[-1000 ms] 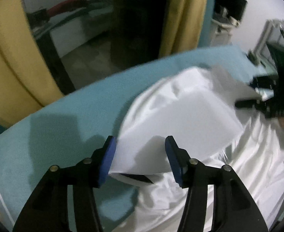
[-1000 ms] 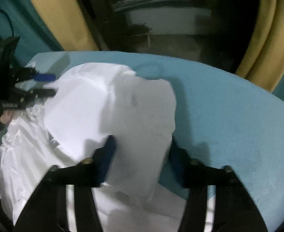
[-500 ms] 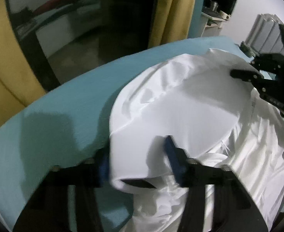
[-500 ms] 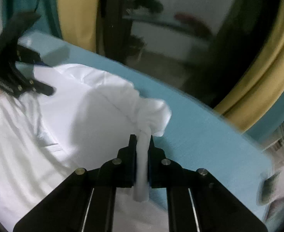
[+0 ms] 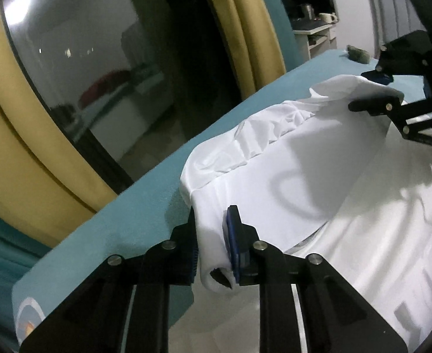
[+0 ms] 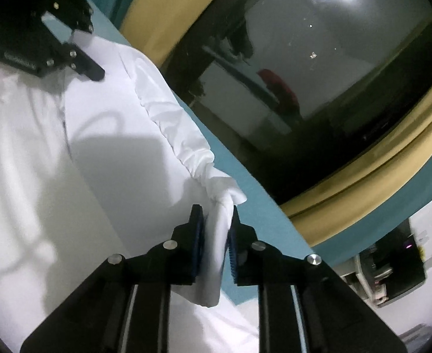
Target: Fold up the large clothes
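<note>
A large white garment (image 5: 304, 176) lies spread over a teal padded surface (image 5: 127, 220). My left gripper (image 5: 211, 214) has a rolled corner of its gathered edge between the blue pads, and the jaws are closing on it. At the far end of that edge, my right gripper (image 5: 374, 88) holds the other corner. In the right wrist view the white garment (image 6: 68, 176) bunches between the pads of my right gripper (image 6: 216, 214), whose jaws are opening slightly while the cloth still fills the gap. My left gripper (image 6: 89, 54) shows at the top left. The edge stretches between both grippers.
A dark window (image 5: 83, 73) framed by yellow curtains (image 5: 245, 29) runs along the far side of the teal surface (image 6: 254, 206). A shelf with a cup and kettle (image 5: 313, 20) stands at the back right. A small dark object (image 5: 358, 54) lies on the surface's far end.
Both grippers went from open around the garment's edge to closed on it. Both hands moved and rolled, and the edge now stretches between them.
</note>
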The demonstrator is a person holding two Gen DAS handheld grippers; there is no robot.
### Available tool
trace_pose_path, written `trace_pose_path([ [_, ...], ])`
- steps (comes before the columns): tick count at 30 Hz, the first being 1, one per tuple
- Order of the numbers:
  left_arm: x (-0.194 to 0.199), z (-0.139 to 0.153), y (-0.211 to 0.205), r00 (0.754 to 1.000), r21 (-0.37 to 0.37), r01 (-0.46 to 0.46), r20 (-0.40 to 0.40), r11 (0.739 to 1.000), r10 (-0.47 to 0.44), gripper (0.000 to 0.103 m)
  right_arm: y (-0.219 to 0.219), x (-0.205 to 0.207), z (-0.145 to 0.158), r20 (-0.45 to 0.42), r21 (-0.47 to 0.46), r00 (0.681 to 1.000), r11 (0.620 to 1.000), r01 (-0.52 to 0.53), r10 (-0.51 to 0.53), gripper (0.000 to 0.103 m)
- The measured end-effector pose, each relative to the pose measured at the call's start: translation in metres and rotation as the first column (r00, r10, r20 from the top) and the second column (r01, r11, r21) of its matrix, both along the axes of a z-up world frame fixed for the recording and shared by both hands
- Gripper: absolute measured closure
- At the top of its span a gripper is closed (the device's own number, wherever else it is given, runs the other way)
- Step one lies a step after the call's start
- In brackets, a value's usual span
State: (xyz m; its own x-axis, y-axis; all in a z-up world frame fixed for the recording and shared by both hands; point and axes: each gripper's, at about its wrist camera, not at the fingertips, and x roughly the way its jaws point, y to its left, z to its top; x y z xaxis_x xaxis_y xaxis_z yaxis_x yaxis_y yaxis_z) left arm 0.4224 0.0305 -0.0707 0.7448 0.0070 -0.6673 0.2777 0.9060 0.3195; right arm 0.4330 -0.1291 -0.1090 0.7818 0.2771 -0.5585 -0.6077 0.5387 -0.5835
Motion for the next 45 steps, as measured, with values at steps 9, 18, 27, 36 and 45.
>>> trace_pose_path([
  [9,-0.059,0.015,-0.004,0.994,-0.030,0.044,0.102,0.999,-0.041,0.084,-0.017,-0.033,0.007,0.026,0.110,0.999,0.994,-0.027,0.024,0.086],
  [18,-0.084,0.011,0.002,0.999,-0.160,0.041,0.018,0.986,-0.038,0.084,0.002,-0.074,-0.011,0.206,-0.061,0.978,0.998,0.001,0.011,0.089],
  [27,-0.041,0.023,-0.011,0.985,-0.006,-0.086,0.151,0.996,0.086,0.084,0.046,-0.043,-0.020,0.481,-0.201,0.877,0.975,0.090,0.018,0.090],
  [36,-0.038,-0.015,-0.016,0.998,0.045,-0.046,0.053,0.998,0.043,0.084,0.029,-0.012,-0.023,0.216,-0.081,0.976,0.997,0.010,0.007,0.090],
  [45,-0.071,-0.005,-0.008,0.998,-0.068,-0.019,0.064,0.997,0.024,0.084,-0.024,-0.005,0.020,-0.171,0.284,0.985,0.957,0.061,-0.013,0.089],
])
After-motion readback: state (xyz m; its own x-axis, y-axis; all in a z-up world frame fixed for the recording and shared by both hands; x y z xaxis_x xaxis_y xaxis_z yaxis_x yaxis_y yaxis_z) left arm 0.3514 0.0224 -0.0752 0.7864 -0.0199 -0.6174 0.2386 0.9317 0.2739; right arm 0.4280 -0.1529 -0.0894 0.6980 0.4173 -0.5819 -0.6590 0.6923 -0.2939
